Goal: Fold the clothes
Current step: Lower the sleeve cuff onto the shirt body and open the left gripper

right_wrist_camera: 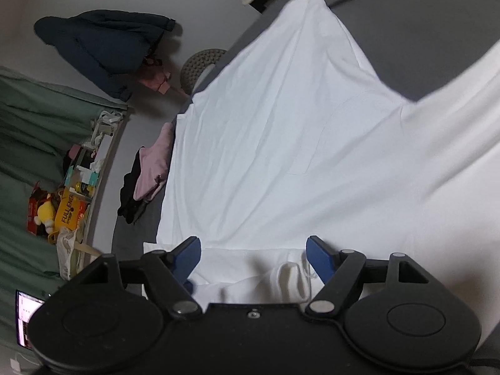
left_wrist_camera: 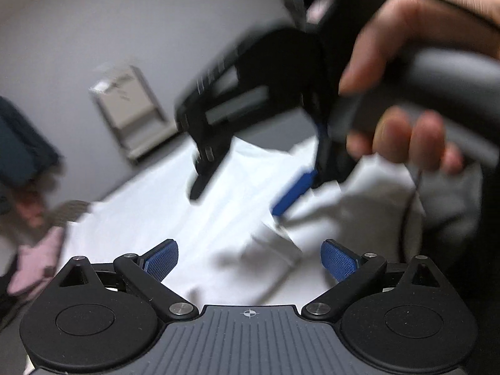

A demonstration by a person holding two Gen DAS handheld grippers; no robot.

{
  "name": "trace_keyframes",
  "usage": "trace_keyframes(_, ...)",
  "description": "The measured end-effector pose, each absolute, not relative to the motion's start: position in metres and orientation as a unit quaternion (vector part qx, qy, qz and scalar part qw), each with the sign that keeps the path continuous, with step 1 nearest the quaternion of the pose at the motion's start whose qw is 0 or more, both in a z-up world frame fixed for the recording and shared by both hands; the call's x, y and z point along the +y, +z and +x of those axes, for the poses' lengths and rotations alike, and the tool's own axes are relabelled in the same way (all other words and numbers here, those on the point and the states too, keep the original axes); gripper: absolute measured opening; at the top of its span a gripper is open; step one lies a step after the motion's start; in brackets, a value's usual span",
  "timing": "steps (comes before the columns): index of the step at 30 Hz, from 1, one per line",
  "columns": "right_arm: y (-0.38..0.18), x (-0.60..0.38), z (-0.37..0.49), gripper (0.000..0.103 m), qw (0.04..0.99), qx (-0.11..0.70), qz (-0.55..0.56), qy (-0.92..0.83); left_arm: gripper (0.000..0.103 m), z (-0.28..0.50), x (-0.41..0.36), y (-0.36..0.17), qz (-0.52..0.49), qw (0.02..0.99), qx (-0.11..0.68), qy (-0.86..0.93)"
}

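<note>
A large white cotton T-shirt [right_wrist_camera: 281,131] lay spread across a dark grey bed [right_wrist_camera: 422,37], its body reaching toward the bed's far edge and one sleeve pointing to the far corner. Its near portion was bunched into a soft ridge of folds just in front of the right tongs [right_wrist_camera: 253,259]. A pile of pink and black garments [right_wrist_camera: 147,175] sat by the bed's left edge, apart from the shirt.

The shirt looked light, limp and thin; it would likely drape and wrinkle rather than hold a crease, and slide easily over the bedding. A hem, a sleeve end or a shoulder seam seemed the soundest place to pinch, since a doubled edge gives the pads more to bite on than a single flat layer.

The right tongs stood spread wide, the blue pads apart with nothing between them, poised over the rumpled near edge of the shirt; whether the tips touched the cloth could not be told. In the left wrist view the left tongs [left_wrist_camera: 250,259] were likewise spread wide and empty above the white cloth. The same view showed the right tongs from outside, blurred, gripped by a person's hand [left_wrist_camera: 412,93], jaws parted and angled down toward the shirt.
</note>
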State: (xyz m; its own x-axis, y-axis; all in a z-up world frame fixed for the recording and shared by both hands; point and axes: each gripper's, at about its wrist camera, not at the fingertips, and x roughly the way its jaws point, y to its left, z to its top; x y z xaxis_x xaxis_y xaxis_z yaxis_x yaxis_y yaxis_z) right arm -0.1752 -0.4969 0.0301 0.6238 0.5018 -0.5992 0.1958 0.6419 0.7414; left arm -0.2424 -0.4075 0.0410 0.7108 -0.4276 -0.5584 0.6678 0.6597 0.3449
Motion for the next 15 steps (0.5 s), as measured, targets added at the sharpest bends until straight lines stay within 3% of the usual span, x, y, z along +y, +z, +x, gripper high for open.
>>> trace_keyframes(5,0.031,-0.498,-0.172,0.076,0.805,0.434,0.393,0.096,0.098,-0.210,-0.379,0.050,0.227,0.850,0.262,-0.396)
trace_keyframes(8,0.031,-0.498,-0.171,0.087,0.807,0.434,0.389,0.093,0.089,-0.179,-0.364,0.053,0.188,0.843,0.288,-0.414)
trace_keyframes(10,0.031,-0.496,-0.170,0.087,0.809,0.437,0.382,0.094,0.087,-0.164,-0.359,0.052,0.167,0.836,0.306,-0.423)
trace_keyframes(11,0.030,-0.496,-0.170,0.087,0.808,0.437,0.383,0.096,0.079,-0.159,-0.359,0.051,0.158,0.832,0.318,-0.426)
trace_keyframes(12,0.031,-0.496,-0.170,0.087,0.809,0.436,0.383,0.096,0.063,-0.152,-0.358,0.046,0.151,0.829,0.331,-0.425)
trace_keyframes(14,0.031,-0.498,-0.170,0.087,0.809,0.433,0.385,0.092,0.042,-0.137,-0.353,0.038,0.136,0.824,0.354,-0.420)
trace_keyframes(15,0.031,-0.499,-0.170,0.088,0.809,0.432,0.387,0.089,0.039,-0.136,-0.351,0.035,0.127,0.823,0.361,-0.419)
